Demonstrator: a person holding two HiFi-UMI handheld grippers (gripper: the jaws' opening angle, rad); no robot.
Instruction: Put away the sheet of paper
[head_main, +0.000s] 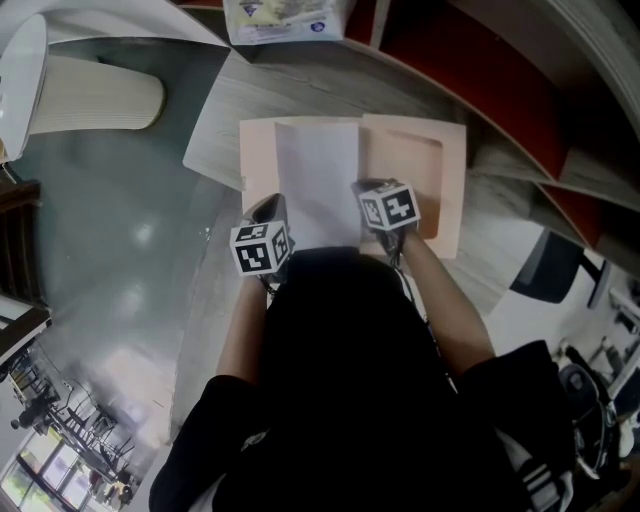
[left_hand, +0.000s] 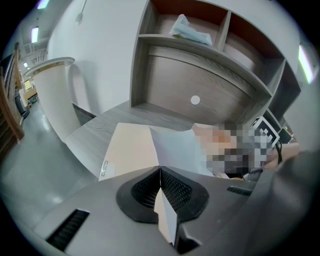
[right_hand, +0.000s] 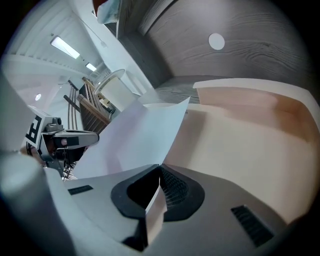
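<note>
Closest to me are my two arms (head_main: 455, 320), one reaching out on each side. At the end of them are my grippers. My left gripper (head_main: 271, 207) has its fingers squeezed tight together on the near edge of the sheet of paper (head_main: 318, 175). You can see the white edge poking back between the black pads (left_hand: 172, 189). My right gripper (head_main: 366, 188) is the same, with its fingers pinched shut on the near edge of the same sheet, a little way to the right.

The sheet of paper is white. It hangs between my two grippers and reaches away from me. It is over the middle of a peach folder (head_main: 440, 190) that lies open and flat. From the right gripper's view the paper bends up off the folder.

The folder rests on a gray wooden desk (head_main: 300, 90). Past the desk there are shelves (left_hand: 200, 50), and a plastic bag (left_hand: 190, 30) sits on one of them.
</note>
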